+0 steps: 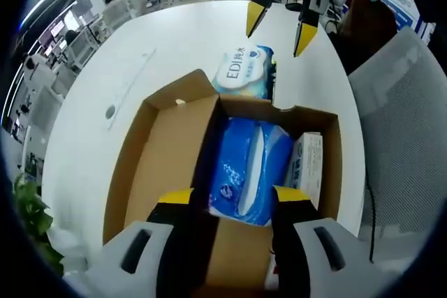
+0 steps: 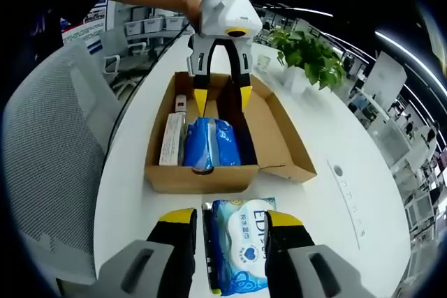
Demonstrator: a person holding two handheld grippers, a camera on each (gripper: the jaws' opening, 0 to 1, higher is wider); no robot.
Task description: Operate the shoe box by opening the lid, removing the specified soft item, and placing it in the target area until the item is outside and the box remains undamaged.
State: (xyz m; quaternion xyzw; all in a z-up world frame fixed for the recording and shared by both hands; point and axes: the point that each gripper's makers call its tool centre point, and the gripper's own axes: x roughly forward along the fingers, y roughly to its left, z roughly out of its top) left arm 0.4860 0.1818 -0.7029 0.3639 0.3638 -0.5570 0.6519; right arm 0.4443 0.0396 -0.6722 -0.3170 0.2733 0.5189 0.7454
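Lying between spread jaws of right gripper (image 2: 232,232): wipes pack (image 2: 241,249), outside shoe box (image 2: 279,137); left gripper (image 1: 232,204) jaws spread too.

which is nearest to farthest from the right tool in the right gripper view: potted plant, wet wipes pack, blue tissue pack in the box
1. wet wipes pack, on the table between the right tool's jaws.
2. blue tissue pack, inside the open shoe box, beyond the wipes.
3. potted plant, far end of the table, upper right.
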